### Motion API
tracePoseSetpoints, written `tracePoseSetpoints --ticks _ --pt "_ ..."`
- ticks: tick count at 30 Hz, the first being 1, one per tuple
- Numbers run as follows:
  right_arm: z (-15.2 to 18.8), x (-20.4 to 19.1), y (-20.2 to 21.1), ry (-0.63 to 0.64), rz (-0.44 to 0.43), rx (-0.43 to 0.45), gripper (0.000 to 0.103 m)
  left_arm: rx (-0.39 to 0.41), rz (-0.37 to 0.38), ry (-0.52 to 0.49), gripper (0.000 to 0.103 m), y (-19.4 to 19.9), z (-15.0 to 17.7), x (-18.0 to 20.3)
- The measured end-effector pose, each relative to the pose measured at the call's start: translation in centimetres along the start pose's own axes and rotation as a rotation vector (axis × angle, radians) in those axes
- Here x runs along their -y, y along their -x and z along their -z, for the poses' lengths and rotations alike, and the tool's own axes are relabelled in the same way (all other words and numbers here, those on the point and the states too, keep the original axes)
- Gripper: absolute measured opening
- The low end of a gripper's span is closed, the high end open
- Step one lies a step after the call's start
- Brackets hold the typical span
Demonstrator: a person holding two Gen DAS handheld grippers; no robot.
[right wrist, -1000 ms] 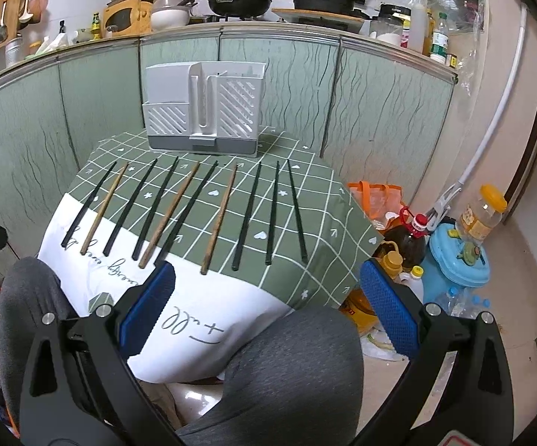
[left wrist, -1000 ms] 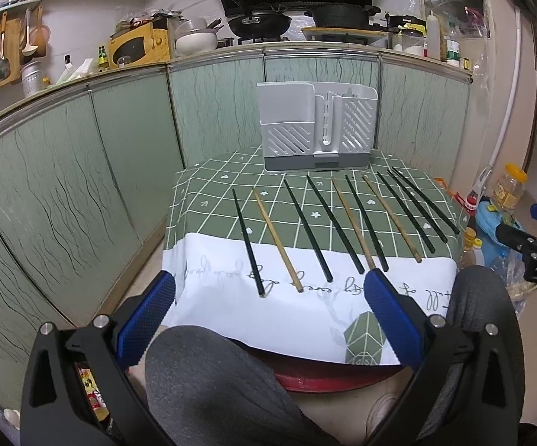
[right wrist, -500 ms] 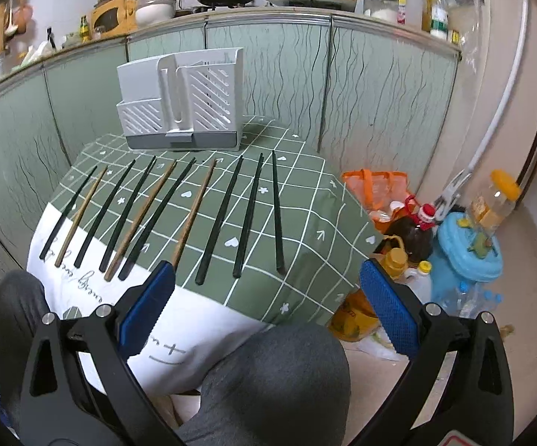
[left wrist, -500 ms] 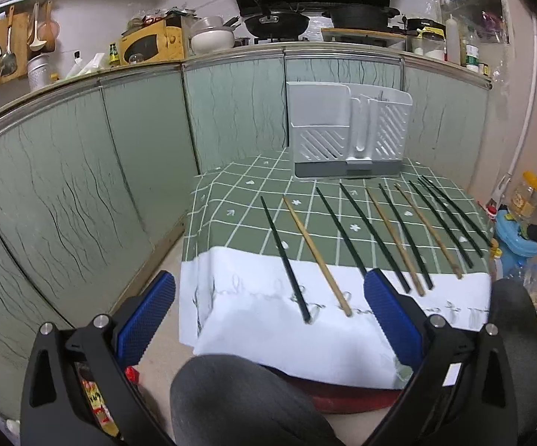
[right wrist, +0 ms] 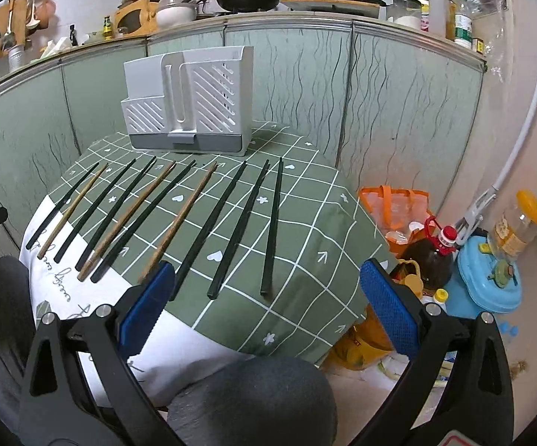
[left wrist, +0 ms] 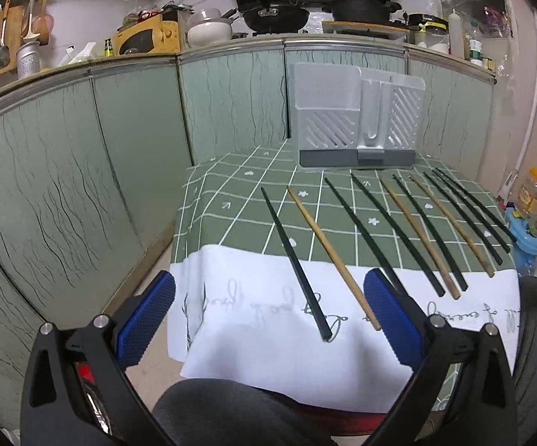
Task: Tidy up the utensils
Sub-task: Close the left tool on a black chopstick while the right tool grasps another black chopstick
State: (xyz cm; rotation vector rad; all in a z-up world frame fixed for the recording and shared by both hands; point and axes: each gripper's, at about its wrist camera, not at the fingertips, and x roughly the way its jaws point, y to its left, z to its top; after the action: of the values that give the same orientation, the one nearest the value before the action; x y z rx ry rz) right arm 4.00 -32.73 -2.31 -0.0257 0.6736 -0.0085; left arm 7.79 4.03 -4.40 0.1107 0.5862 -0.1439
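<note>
Several chopsticks, black and wooden, lie side by side on a small table with a green checked cloth (left wrist: 231, 200) (right wrist: 305, 223). The leftmost black chopstick (left wrist: 293, 260) and a wooden chopstick (left wrist: 333, 256) lie nearest my left gripper (left wrist: 268, 319), which is open and empty at the table's near left edge. My right gripper (right wrist: 266, 304) is open and empty at the near right side, just short of the rightmost black chopstick (right wrist: 272, 226). A grey slotted utensil holder (left wrist: 355, 119) (right wrist: 190, 104) stands at the table's far end.
Green panelled cabinets wrap behind and left of the table. To its right, on the floor, stand an orange bag (right wrist: 394, 208), an oil bottle (right wrist: 432, 256), a blue container (right wrist: 487, 282) and a yellow-capped jar (right wrist: 517, 223). A person's grey-clad knees (right wrist: 253, 401) sit below both grippers.
Both grippers have moved closer to the table, the left swinging toward the leftmost chopsticks and the right toward the rightmost ones. Nothing on the table has moved.
</note>
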Motion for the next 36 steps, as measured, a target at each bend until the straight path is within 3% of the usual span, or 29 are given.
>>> tracePoseSetpoints --ticks 4,5,8,14,20,28,31,35,36 --pt "0.4 0.2 -0.9 0.003 -0.012 -0.004 0.095 -0.004 0.015 -0.001 0.095 -0.9 0.6 0.4" --pt "0.4 0.2 -1.1 0.002 -0.013 -0.007 0.095 -0.014 0.016 -0.004 0.088 -1.3 0.7 0.6" --pt "0.6 0.4 -1.8 -0.007 -0.016 -0.016 0.095 -0.050 0.015 0.001 0.081 -2.4 1.0 1.0" --pt "0.9 0.7 -2.6 -0.027 -0.032 -0.017 0.095 -0.121 0.020 0.020 0.057 -4.5 1.4 1.6" --pt "1.1 0.4 -3.4 -0.013 -0.029 -0.022 0.095 -0.165 0.014 0.022 0.044 -5.5 1.9 1.9" --pt "1.5 0.2 -4.2 0.004 -0.022 -0.036 0.095 -0.159 0.003 0.031 0.033 -5.2 2.2 2.2" --pt "1.3 0.2 -4.4 0.008 -0.026 -0.040 0.095 -0.153 -0.023 0.037 0.021 -5.0 2.2 2.2" --pt "1.1 0.2 -5.0 0.016 -0.017 -0.056 0.082 -0.155 -0.028 0.041 0.015 -5.1 2.0 2.0" --pt "1.0 0.3 -5.4 0.012 -0.011 -0.067 0.074 -0.153 -0.035 0.036 0.014 -5.0 2.0 2.0"
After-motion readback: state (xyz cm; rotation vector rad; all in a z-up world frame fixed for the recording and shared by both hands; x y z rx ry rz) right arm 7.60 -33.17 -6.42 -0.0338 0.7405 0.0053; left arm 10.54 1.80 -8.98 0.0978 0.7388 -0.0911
